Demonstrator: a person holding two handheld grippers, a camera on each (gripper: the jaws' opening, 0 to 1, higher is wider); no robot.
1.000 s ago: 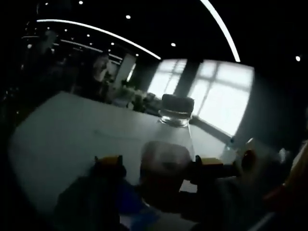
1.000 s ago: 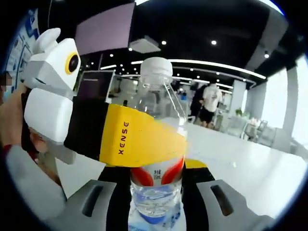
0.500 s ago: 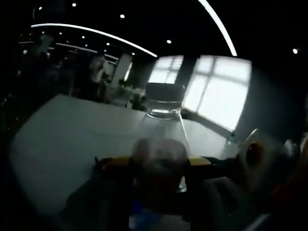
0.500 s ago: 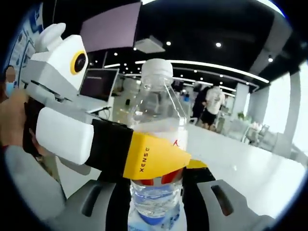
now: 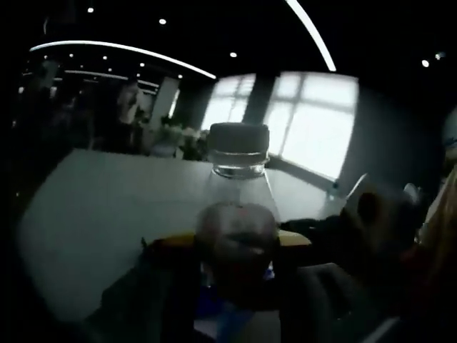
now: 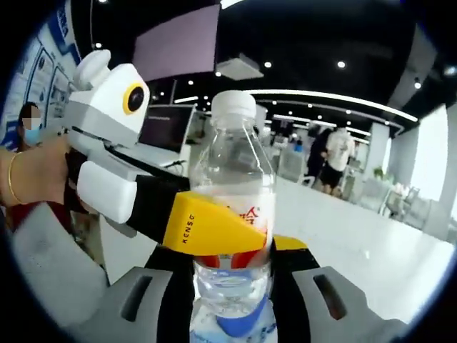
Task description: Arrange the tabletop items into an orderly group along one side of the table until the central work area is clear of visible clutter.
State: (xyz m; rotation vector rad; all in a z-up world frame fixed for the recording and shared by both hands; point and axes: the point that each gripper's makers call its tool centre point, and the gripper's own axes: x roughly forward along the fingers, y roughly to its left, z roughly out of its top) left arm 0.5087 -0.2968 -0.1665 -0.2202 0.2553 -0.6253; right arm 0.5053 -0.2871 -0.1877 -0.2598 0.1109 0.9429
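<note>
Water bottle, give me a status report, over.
Both hand-held grippers shut on the water bottle: left hand-held gripper across its label, right hand-held gripper lower down. Bottle upright, capped. White table beyond it, nothing in the way.

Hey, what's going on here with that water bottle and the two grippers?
A person is holding a clear plastic water bottle with both handheld grippers at once. The right gripper has its jaws shut on the lower body, and the left gripper comes in from the side with its yellow jaws clamped across the label. The bottle stands upright with its white cap on, above a white table.
</note>
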